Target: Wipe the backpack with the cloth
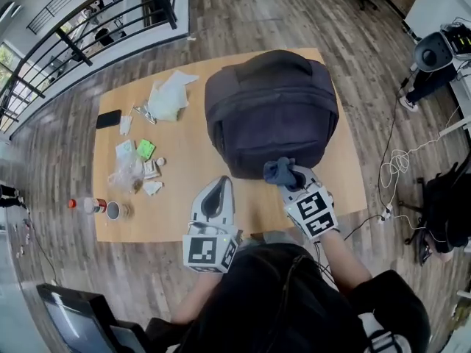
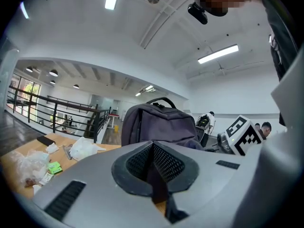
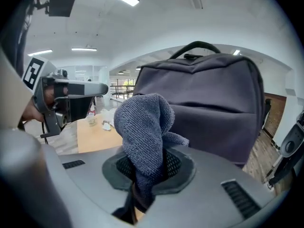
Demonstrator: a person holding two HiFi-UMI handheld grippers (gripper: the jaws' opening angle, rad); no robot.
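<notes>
Backpack [image 1: 271, 116]: 1, dark purple, upright. Cup [image 1: 114, 210]: 1, contents unclear. Grey cloth [image 1: 278, 170] pinched in right gripper [image 1: 291, 178]; left gripper [image 1: 216, 188] closed, empty.

Head view is looking steeply down from overhead, taking in the whole bench [image 1: 191, 160] and backpack [image 1: 272, 112]. Left gripper view is facing level across the bench, backpack near. Right gripper view is sitting closer, backpack filling much of its frame. All three are sharing the backpack.
</notes>
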